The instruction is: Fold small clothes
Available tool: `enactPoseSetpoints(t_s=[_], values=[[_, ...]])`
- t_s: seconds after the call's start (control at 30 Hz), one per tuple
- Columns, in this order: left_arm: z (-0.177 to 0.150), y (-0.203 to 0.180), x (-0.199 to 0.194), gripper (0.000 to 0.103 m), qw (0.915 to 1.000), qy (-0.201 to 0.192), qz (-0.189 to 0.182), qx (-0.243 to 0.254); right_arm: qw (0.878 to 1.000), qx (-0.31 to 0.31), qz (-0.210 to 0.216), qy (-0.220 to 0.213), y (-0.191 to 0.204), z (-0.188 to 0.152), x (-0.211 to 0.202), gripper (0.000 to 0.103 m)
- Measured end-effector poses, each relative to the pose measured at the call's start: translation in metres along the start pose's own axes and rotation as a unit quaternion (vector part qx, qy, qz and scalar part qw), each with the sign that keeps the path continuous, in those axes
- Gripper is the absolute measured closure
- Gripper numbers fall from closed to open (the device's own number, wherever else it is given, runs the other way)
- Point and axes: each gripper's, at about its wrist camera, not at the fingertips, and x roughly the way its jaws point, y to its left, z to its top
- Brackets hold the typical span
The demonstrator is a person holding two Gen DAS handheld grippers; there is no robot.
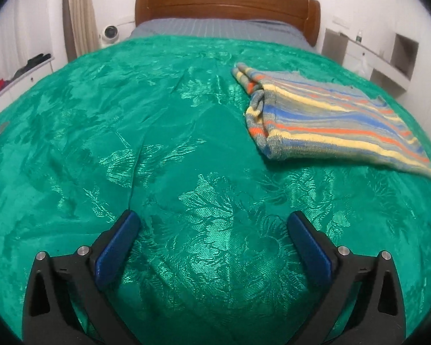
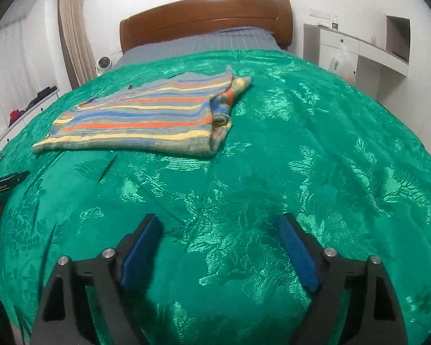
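A small striped knit garment (image 1: 327, 120) in blue, yellow, orange and grey lies folded flat on the green bedspread (image 1: 158, 143), with its sleeve tucked in along one side. In the left wrist view it lies up and to the right of my left gripper (image 1: 214, 221), which is open over bare bedspread with nothing between its blue pads. In the right wrist view the garment (image 2: 140, 118) lies up and to the left of my right gripper (image 2: 221, 224), also open and holding nothing. Both grippers are well apart from the garment.
A brown wooden headboard (image 1: 227, 3) and grey bedding (image 1: 215, 28) are at the far end. White cabinets (image 1: 388, 57) stand at the right, a low white shelf (image 1: 20, 77) with dark items at the left. The other gripper's black body (image 2: 5, 184) shows at the left edge.
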Motion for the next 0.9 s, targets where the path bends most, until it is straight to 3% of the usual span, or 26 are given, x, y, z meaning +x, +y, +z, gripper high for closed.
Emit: enactPoseSetpoints(t_s=[0.23, 0.9], values=[[-0.005, 0.0003, -0.0016, 0.001, 0.9999, -0.015, -0.006, -0.003, 1.0, -0.001, 0.004, -0.027, -0.0009, -0.0067, -0.0022, 0.015], [-0.006, -0.0056, 0.0001, 0.001, 0.9999, -0.011, 0.008, 0.004, 1.0, 0.003, 0.011, -0.029, -0.003, -0.0075, -0.0031, 0.015]])
